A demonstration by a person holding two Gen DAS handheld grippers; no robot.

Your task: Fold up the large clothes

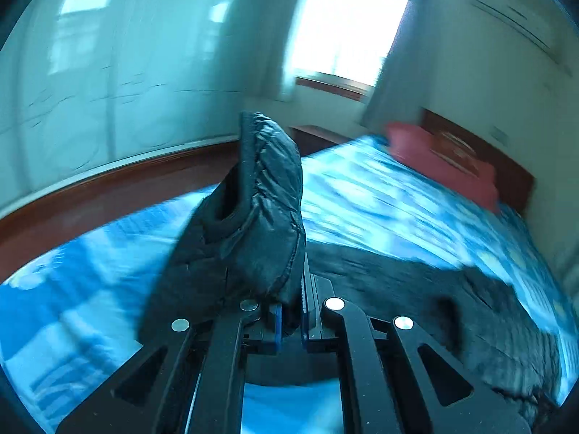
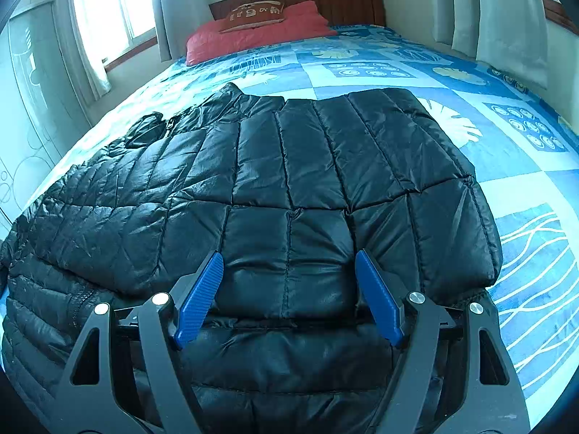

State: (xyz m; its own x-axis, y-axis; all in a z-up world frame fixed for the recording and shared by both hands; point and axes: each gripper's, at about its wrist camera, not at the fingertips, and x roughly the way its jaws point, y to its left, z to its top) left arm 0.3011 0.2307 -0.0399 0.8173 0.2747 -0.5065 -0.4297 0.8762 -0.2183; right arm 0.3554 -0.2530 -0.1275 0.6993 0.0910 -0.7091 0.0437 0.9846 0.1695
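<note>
A black quilted puffer jacket (image 2: 289, 181) lies spread on the blue patterned bed (image 2: 470, 137). My right gripper (image 2: 289, 296) hovers over its near part, jaws wide apart, with a puffy fold between the blue pads (image 2: 380, 300) but no squeeze visible. In the blurred left wrist view my left gripper (image 1: 291, 320) is shut on a sleeve cuff (image 1: 260, 217) of the jacket, which stands up above the bed. The rest of the jacket (image 1: 434, 289) trails off to the right behind it.
A red pillow (image 2: 253, 34) with a brown cushion (image 2: 253, 16) lies at the wooden headboard (image 2: 343, 0). Windows with curtains (image 2: 94, 36) flank the bed. A pale wardrobe (image 1: 90, 90) and a wooden bed rail (image 1: 108, 188) stand to the left.
</note>
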